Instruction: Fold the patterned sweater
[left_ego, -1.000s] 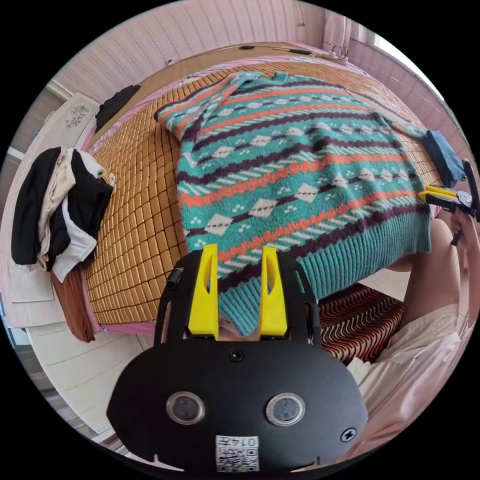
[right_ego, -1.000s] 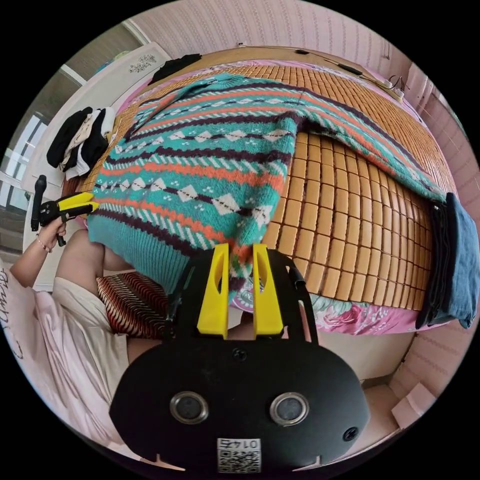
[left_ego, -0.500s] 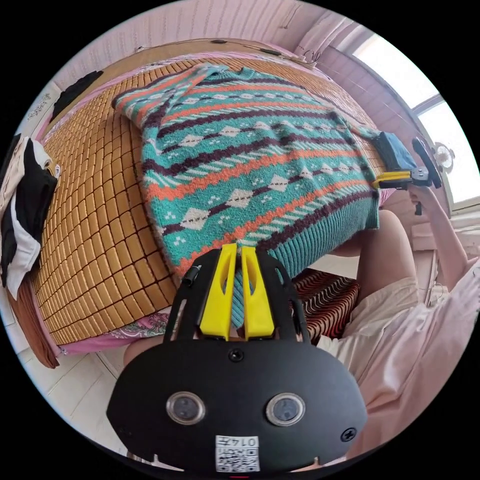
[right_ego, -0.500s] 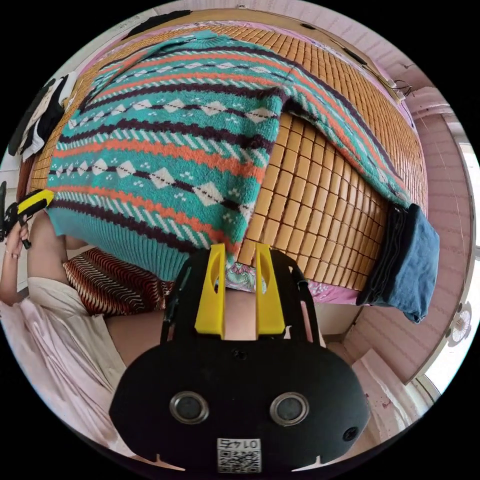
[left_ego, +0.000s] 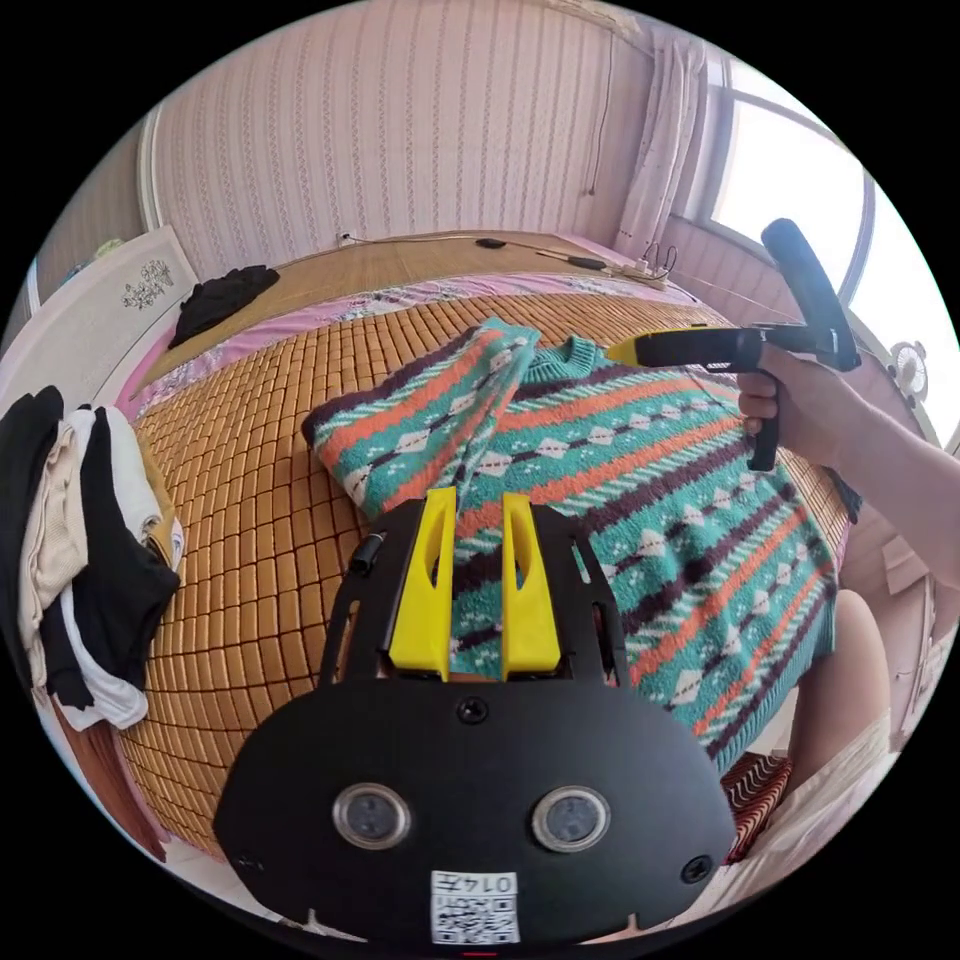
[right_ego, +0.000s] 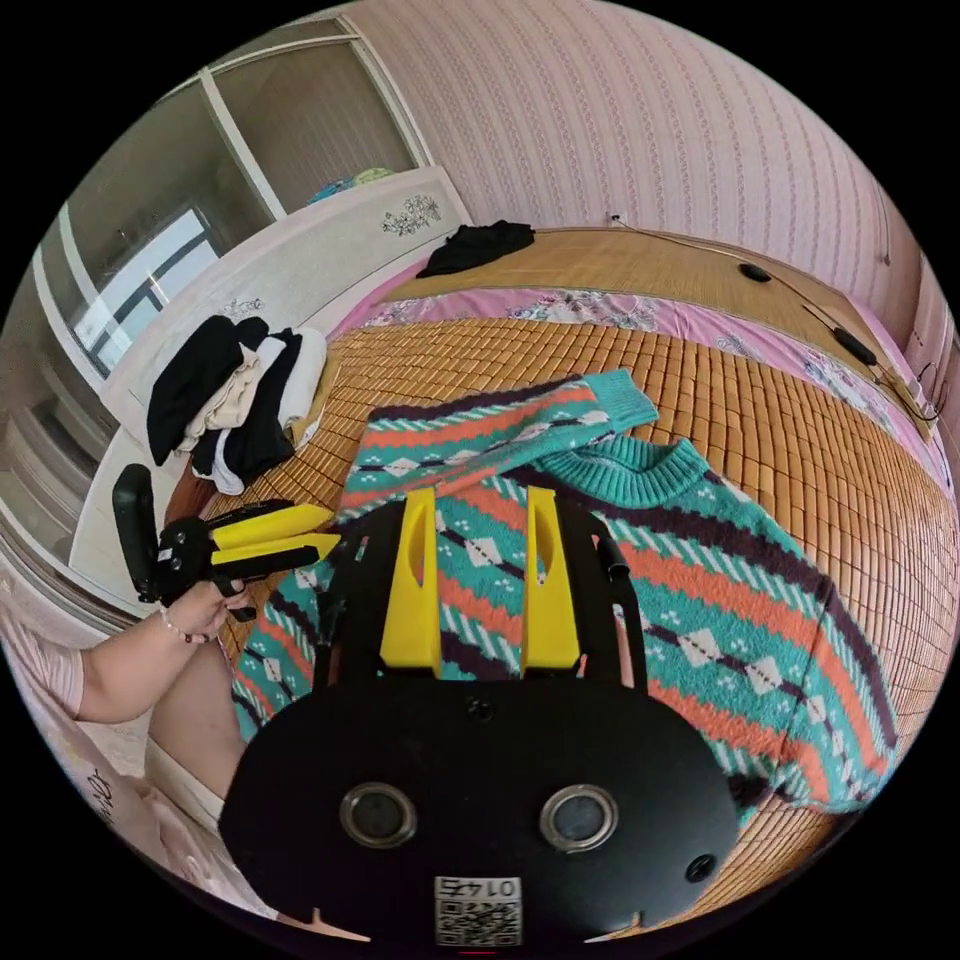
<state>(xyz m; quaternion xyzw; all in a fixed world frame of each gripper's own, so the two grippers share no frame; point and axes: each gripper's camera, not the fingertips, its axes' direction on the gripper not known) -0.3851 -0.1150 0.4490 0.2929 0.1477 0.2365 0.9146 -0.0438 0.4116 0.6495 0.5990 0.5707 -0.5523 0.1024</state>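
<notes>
The patterned sweater (left_ego: 640, 500) lies lengthwise away from both tools on the bed mat (left_ego: 260, 540), its folded-in sleeve (left_ego: 430, 420) nearer the left tool (left_ego: 475, 580), jaws parted and empty, like the right tool (right_ego: 480, 580).

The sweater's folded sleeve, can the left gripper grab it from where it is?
Probably yes. The left gripper is open and hovers over the patterned sweater, and the folded sleeve lies just ahead of it on the bamboo mat with nothing between them.

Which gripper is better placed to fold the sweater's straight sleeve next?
Right, probably. The right gripper hovers open over the sweater, nearer that sleeve; the left gripper sits at the opposite edge.
</notes>
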